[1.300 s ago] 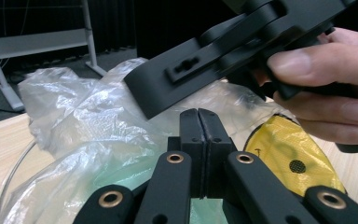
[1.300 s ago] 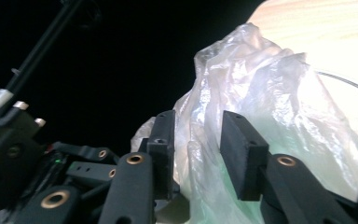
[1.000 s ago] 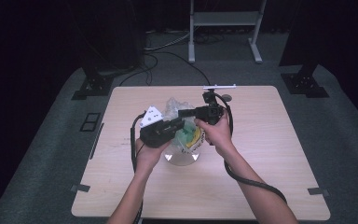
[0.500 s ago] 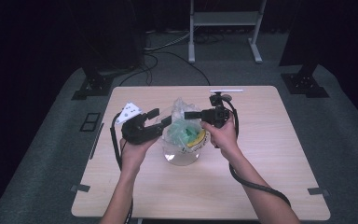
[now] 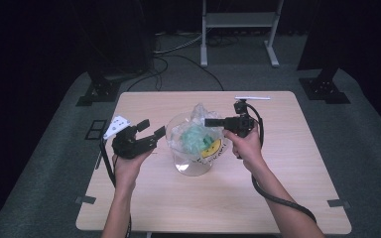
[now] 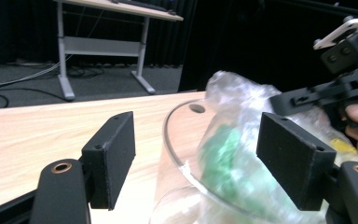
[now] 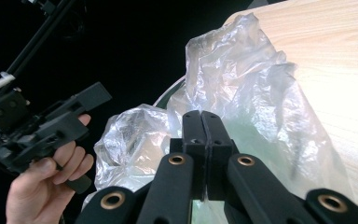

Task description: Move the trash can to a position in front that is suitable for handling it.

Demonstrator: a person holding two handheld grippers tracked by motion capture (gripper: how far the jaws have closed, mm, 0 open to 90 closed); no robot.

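pinching the plastic bag (image 7: 242, 88), right gripper (image 7: 200, 122) reaches level; left gripper (image 5: 149, 133), jaws just opening, empty

The left gripper (image 5: 151, 130), which a second ago is at the crumpled clear plastic bag (image 5: 198, 130) in the round clear glass bowl (image 5: 191, 163), now sits off to the bowl's left. Its jaws have just been opening, nothing pressed between them.
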